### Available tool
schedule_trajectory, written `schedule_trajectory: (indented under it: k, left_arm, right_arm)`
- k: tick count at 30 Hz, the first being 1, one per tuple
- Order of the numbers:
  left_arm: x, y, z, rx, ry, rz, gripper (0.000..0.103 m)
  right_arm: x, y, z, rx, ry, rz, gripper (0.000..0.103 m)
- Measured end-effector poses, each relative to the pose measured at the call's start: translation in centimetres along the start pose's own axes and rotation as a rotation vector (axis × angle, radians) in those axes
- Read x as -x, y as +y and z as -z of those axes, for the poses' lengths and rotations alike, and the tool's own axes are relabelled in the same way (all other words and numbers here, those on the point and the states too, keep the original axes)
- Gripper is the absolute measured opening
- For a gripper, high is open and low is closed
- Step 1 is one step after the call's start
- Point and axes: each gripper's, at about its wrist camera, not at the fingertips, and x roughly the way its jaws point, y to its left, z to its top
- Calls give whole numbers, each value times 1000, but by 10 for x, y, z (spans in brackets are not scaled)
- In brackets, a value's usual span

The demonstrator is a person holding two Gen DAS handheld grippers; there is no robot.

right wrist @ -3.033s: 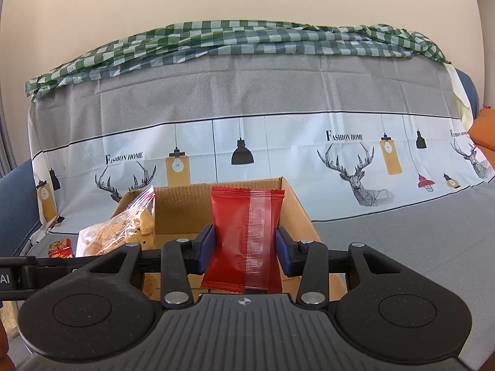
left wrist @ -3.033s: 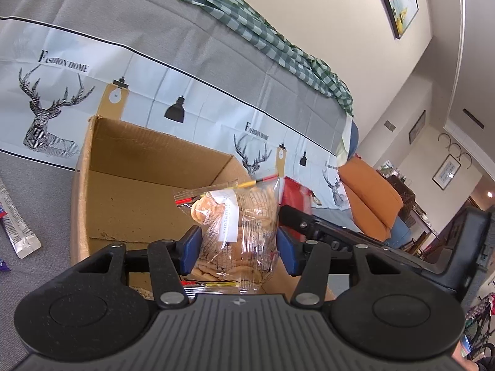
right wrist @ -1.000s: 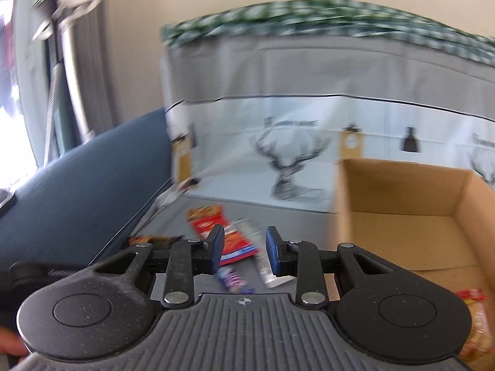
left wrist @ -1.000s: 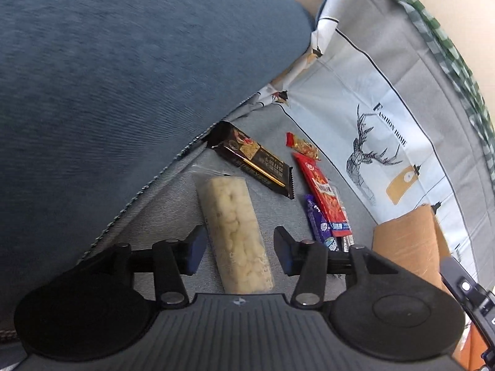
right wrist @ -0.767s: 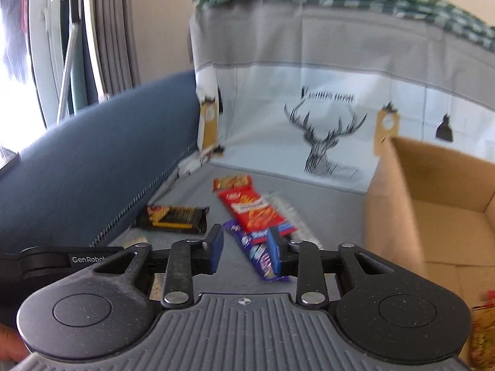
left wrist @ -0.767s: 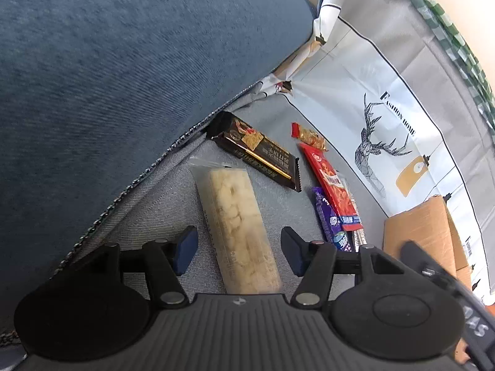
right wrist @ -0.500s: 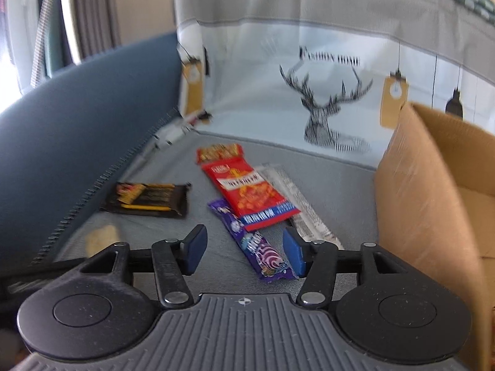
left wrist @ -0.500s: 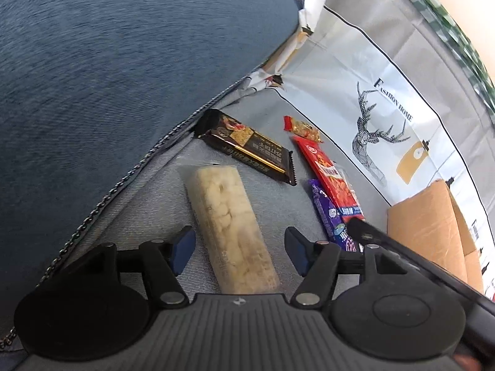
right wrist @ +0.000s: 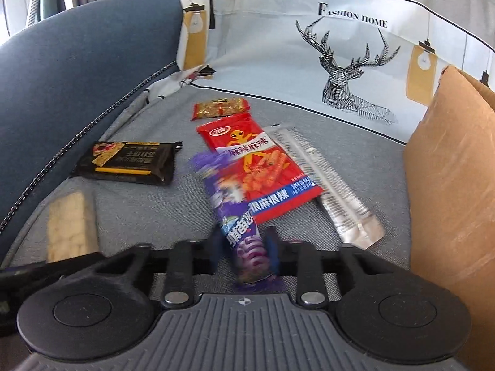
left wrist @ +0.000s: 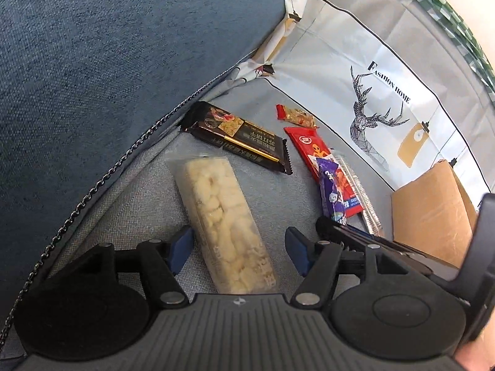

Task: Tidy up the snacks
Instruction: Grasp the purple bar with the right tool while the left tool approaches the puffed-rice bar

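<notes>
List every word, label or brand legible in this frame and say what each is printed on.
"FASHION HOME": on the printed cover above the deer drawing, readable in both views.
Red snack packet: Chinese print and a round logo, too small to read reliably.
Purple snack bar: blurred, unreadable.
Black snack bar: gold print, too small.
Silver sachet: fine print, unreadable.
Small red-and-gold packet: no legible text.
Cardboard box: none seen.

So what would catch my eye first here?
Probably the snacks strewn on the grey cover: a red packet in the middle and a cardboard box at the right. The right gripper is closing around a purple bar; the open left gripper straddles a pale rice bar.
</notes>
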Motion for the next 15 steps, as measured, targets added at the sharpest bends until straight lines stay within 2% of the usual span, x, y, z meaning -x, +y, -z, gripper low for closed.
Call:
schedule_trajectory:
  k: [3,5,6,11,15]
  left_arm:
    - [0,-1,0,-13,-1,-10,67]
    - [0,0,0,-22,-2,-27,56]
    - [1,1,0,-21,-2,-32,54]
    - [6,10,-1,9,0,-12,46]
    - [12,17,-1,31,12,13,44]
  right_arm:
    - [8,0,1,5,-2,-23,25]
    - [18,-1,2,0,-8,-37,25]
    - [23,0,2,1,-13,-40,25]
    - [56,2,17,5,5,-31,25]
    - [83,10,38,18,30,-45,25]
